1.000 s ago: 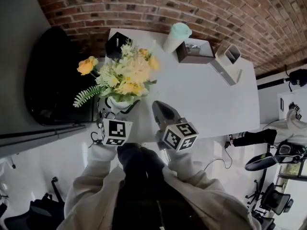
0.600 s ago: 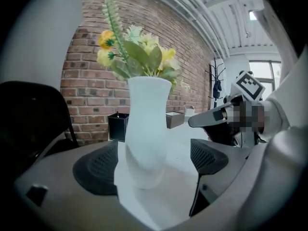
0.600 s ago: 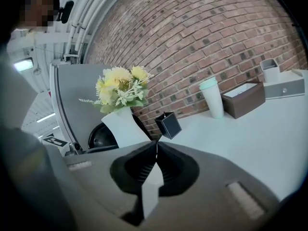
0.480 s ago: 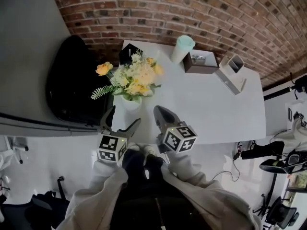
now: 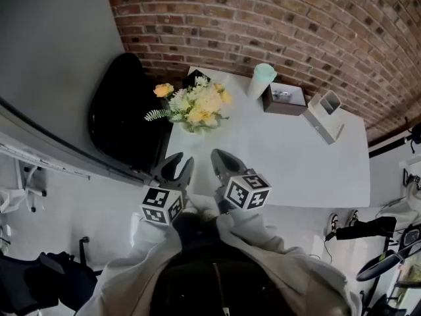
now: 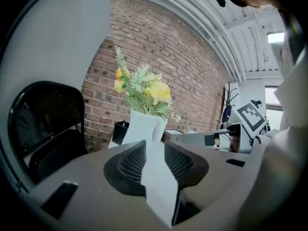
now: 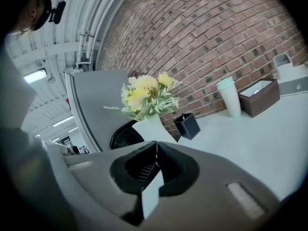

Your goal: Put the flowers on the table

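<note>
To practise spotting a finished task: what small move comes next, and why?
Probably rest both grippers: the vase of flowers stands upright on the table; the left gripper, jaws just closing, holds nothing; the right gripper is shut, empty.

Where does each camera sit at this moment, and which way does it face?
Head view: on the person's head, facing steeply down at the table; sleeves, left gripper and right gripper show.
Left gripper view: on the left gripper, facing the flowers along its jaws, which have just been closing with nothing between; right gripper at right.
Right gripper view: on the right gripper, along shut jaws towards the flowers.
Shared: all see the flowers and brick wall.
</note>
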The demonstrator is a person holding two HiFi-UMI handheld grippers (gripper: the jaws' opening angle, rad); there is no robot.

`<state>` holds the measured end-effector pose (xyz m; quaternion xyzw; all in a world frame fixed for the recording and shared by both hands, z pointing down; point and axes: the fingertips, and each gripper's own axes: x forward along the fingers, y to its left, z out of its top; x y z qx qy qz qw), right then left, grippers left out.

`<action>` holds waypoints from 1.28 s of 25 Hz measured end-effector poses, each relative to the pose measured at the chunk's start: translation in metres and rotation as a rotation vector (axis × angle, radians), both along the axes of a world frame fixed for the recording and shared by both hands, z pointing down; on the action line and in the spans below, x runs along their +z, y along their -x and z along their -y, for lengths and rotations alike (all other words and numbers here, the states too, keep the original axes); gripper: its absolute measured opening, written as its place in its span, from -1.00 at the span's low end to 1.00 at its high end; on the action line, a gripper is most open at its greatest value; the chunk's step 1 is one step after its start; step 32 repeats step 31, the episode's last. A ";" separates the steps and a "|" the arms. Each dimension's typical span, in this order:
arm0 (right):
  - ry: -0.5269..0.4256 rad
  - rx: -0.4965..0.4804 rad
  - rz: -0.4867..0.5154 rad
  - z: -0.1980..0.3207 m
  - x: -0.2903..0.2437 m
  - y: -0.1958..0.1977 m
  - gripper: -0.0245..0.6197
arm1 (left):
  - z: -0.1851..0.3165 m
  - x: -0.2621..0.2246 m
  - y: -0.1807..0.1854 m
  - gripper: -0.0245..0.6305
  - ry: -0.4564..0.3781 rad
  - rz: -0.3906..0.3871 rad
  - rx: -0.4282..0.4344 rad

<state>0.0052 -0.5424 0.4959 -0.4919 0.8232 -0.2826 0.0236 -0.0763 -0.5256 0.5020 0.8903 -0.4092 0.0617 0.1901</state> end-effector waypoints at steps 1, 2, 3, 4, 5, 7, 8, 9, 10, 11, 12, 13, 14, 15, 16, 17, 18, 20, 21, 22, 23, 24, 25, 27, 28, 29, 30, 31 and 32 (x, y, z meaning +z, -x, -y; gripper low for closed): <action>0.003 0.000 0.008 -0.001 0.000 0.000 -0.92 | -0.002 0.000 0.001 -0.60 0.003 -0.007 -0.011; 0.005 -0.003 0.012 -0.002 -0.001 0.001 -0.92 | -0.003 -0.001 0.003 -0.69 0.003 -0.015 -0.023; 0.005 -0.008 0.011 -0.002 0.000 0.002 -0.92 | -0.003 0.000 0.005 -0.78 0.002 -0.019 -0.035; 0.006 -0.015 0.009 -0.003 0.000 0.004 -0.92 | -0.002 0.001 0.007 -0.85 0.002 -0.018 -0.045; 0.007 -0.023 0.007 -0.004 0.000 0.007 -0.92 | -0.002 0.002 0.008 -0.91 0.005 -0.013 -0.050; 0.003 -0.041 0.004 -0.005 -0.001 0.011 -0.92 | -0.002 0.002 0.009 -0.91 0.008 -0.015 -0.052; 0.001 -0.047 0.000 -0.007 -0.001 0.013 -0.92 | -0.003 0.001 0.009 -0.92 0.006 -0.024 -0.053; 0.001 -0.051 -0.003 -0.007 0.000 0.014 -0.92 | -0.003 -0.001 0.009 -0.92 0.004 -0.033 -0.054; 0.004 -0.053 -0.004 -0.008 0.000 0.014 -0.92 | -0.004 -0.002 0.008 -0.92 0.005 -0.040 -0.052; 0.007 -0.054 -0.004 -0.008 0.001 0.014 -0.92 | -0.004 -0.001 0.007 -0.92 0.008 -0.044 -0.048; 0.009 -0.053 -0.005 -0.008 0.001 0.014 -0.92 | -0.005 0.000 0.007 -0.92 0.008 -0.046 -0.043; 0.010 -0.052 -0.005 -0.008 0.002 0.014 -0.92 | -0.005 0.001 0.007 -0.92 0.006 -0.048 -0.039; 0.011 -0.052 -0.004 -0.008 0.003 0.014 -0.92 | -0.006 0.003 0.007 -0.92 0.005 -0.052 -0.036; 0.013 -0.052 -0.001 -0.008 0.003 0.014 -0.92 | -0.007 0.004 0.008 -0.92 0.007 -0.058 -0.035; 0.015 -0.052 0.005 -0.008 0.003 0.015 -0.92 | -0.007 0.005 0.008 -0.92 0.011 -0.063 -0.035; 0.019 -0.054 0.012 -0.008 0.004 0.015 -0.92 | -0.008 0.006 0.008 -0.92 0.012 -0.065 -0.037; 0.024 -0.055 0.019 -0.008 0.005 0.016 -0.92 | -0.008 0.008 0.008 -0.92 0.011 -0.065 -0.039; 0.033 -0.058 0.024 -0.009 0.007 0.017 -0.92 | -0.009 0.010 0.010 -0.91 0.014 -0.064 -0.044; 0.035 -0.058 0.022 -0.010 0.007 0.017 -0.92 | -0.009 0.011 0.010 -0.92 0.016 -0.064 -0.046; 0.037 -0.058 0.020 -0.010 0.008 0.017 -0.92 | -0.009 0.012 0.010 -0.92 0.017 -0.065 -0.047; 0.038 -0.057 0.018 -0.010 0.009 0.017 -0.92 | -0.009 0.012 0.010 -0.92 0.017 -0.064 -0.048; 0.039 -0.056 0.017 -0.010 0.009 0.017 -0.92 | -0.008 0.012 0.011 -0.92 0.017 -0.063 -0.048; 0.040 -0.056 0.015 -0.010 0.009 0.017 -0.92 | -0.008 0.012 0.010 -0.92 0.018 -0.060 -0.048; 0.042 -0.055 0.012 -0.010 0.010 0.017 -0.92 | -0.007 0.014 0.011 -0.92 0.022 -0.055 -0.049; 0.043 -0.054 0.012 -0.009 0.010 0.016 -0.92 | -0.007 0.014 0.011 -0.91 0.026 -0.053 -0.050; 0.045 -0.053 0.012 -0.009 0.010 0.016 -0.92 | -0.006 0.015 0.011 -0.92 0.029 -0.053 -0.052; 0.046 -0.053 0.011 -0.009 0.010 0.016 -0.92 | -0.006 0.015 0.011 -0.92 0.031 -0.053 -0.053; 0.047 -0.052 0.011 -0.009 0.011 0.016 -0.92 | -0.006 0.016 0.011 -0.92 0.033 -0.053 -0.053; 0.047 -0.052 0.011 -0.009 0.011 0.016 -0.92 | -0.006 0.016 0.011 -0.92 0.033 -0.053 -0.053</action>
